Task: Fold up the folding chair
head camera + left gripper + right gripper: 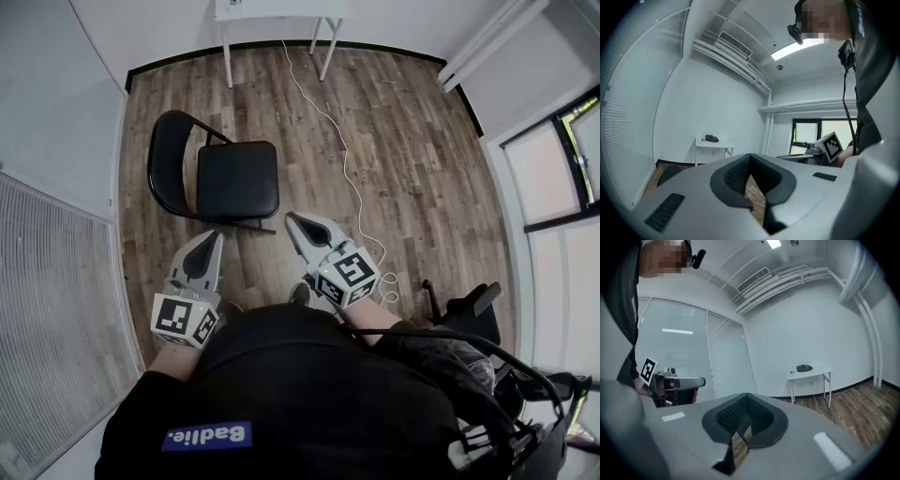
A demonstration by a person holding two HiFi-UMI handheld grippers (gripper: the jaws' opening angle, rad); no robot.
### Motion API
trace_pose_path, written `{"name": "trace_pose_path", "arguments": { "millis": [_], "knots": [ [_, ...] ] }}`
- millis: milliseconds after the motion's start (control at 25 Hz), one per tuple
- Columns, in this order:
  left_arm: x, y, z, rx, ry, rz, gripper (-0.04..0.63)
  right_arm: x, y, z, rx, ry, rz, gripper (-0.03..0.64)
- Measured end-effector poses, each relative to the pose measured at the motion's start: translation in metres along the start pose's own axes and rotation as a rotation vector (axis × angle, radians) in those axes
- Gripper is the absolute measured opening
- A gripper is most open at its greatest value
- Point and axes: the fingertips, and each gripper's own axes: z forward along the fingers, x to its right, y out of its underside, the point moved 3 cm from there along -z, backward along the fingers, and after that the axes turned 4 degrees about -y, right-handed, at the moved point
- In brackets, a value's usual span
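The black folding chair [225, 180] stands unfolded on the wooden floor, with its backrest [167, 161] to the left in the head view. My left gripper [212, 236] is held just short of the chair's near edge, shut and empty. My right gripper [292, 218] is beside it to the right, also shut with nothing in it, near the seat's front corner. In the left gripper view the shut jaws [750, 158] point level into the room, and a dark bit of the chair [668, 174] shows low on the left. The right gripper view has its shut jaws [746, 398] in front.
A white table [281, 11] stands against the far wall, with a small dark device [804, 367] on it. A white cable [345, 159] trails across the floor from it. Black equipment [469, 309] sits at the lower right. Window blinds [56, 281] line the left wall.
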Motion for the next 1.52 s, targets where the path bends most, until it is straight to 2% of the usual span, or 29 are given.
{"name": "trace_pose_path", "arguments": {
  "millis": [600,840,1000,1200,1400,1520],
  "knots": [
    [0.005,0.005,0.009,-0.017,0.009,-0.001,-0.005,0.009,0.004,-0.003,0.004,-0.009,0.022,0.002],
    [0.023,0.004,0.029,-0.029,-0.002,0.015,-0.005,0.036,0.000,-0.015,0.005,-0.018,0.033,0.002],
    [0.036,0.002,0.049,-0.027,-0.039,0.030,-0.005,0.059,0.001,-0.020,0.005,-0.055,0.042,0.002],
    [0.032,0.004,0.063,-0.051,-0.127,0.040,-0.005,0.085,0.016,-0.015,-0.028,-0.095,0.070,0.002],
    [-0.006,0.010,0.068,-0.061,-0.204,0.028,-0.005,0.098,0.021,0.006,-0.059,-0.113,0.084,0.002],
    [-0.035,0.012,0.079,-0.065,-0.214,0.007,-0.005,0.106,0.024,0.033,-0.087,-0.106,0.078,0.002]
  ]
}}
